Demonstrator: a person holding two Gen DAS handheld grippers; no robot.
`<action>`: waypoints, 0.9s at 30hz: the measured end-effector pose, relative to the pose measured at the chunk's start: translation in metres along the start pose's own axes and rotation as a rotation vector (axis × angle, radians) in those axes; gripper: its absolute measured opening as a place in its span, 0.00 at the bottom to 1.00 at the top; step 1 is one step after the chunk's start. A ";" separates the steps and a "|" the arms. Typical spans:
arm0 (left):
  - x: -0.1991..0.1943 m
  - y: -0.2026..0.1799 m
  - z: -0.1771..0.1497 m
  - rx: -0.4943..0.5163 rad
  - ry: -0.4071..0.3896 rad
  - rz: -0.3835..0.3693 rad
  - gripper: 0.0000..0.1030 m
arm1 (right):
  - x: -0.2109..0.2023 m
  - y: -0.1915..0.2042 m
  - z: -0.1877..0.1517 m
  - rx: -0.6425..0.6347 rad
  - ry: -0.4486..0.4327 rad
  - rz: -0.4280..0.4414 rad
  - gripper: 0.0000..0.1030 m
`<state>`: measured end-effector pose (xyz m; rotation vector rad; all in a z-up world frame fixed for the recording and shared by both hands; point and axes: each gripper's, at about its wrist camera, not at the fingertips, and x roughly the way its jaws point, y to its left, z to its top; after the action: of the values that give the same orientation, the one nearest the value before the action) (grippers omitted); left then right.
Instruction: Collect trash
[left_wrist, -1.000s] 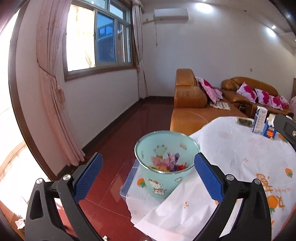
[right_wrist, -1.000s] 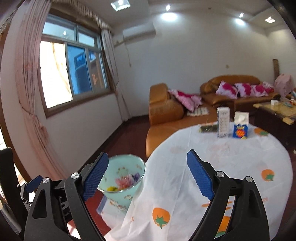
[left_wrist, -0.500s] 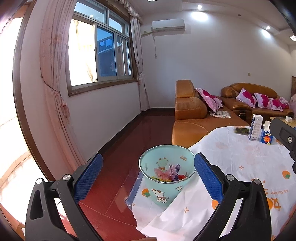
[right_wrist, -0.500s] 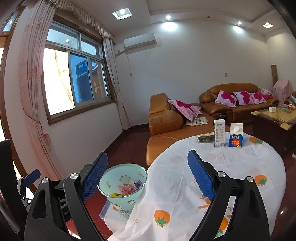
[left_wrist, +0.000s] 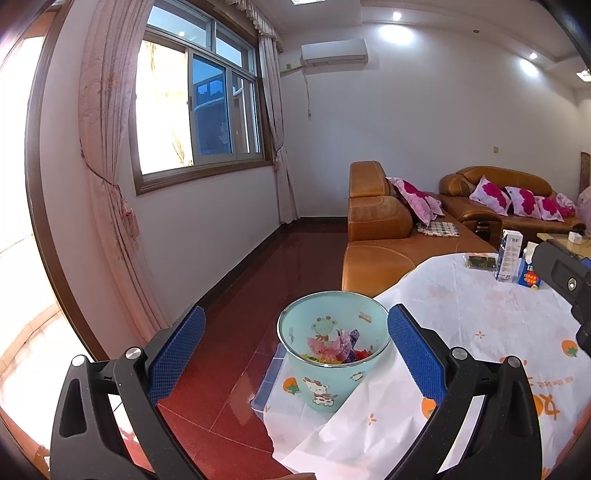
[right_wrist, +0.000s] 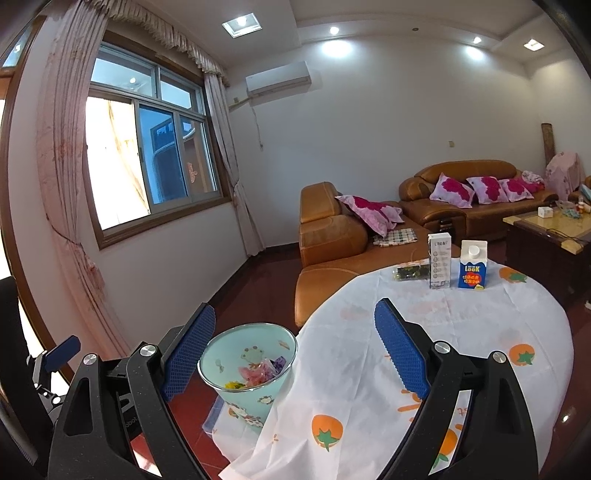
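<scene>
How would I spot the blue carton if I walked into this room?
Find the round table with the white, orange-fruit cloth. At its far edge, towards the sofas, stand two cartons. The blue carton is the shorter one, with a white cap, right of the taller white box.

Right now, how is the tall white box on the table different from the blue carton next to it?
The white box is taller and slimmer; the blue carton is shorter and wider. The white box has a flat top, while the blue carton has a sloped white top with a round cap. The white box is pale with grey marks; the blue carton has a red and yellow label. Both stand upright, side by side, at the far side of the table.
</scene>
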<state>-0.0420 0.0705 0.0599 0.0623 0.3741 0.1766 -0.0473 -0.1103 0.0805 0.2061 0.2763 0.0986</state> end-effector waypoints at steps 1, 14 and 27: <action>0.000 0.000 0.000 -0.001 0.000 -0.001 0.94 | 0.000 0.000 0.000 0.000 0.002 -0.001 0.85; -0.002 0.000 -0.001 -0.001 0.000 -0.005 0.94 | -0.002 -0.002 0.001 0.018 0.006 -0.007 0.85; -0.003 0.001 -0.001 -0.003 -0.001 -0.005 0.94 | -0.006 -0.005 0.000 0.028 -0.007 -0.010 0.85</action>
<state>-0.0453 0.0713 0.0601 0.0586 0.3726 0.1727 -0.0528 -0.1159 0.0813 0.2328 0.2723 0.0838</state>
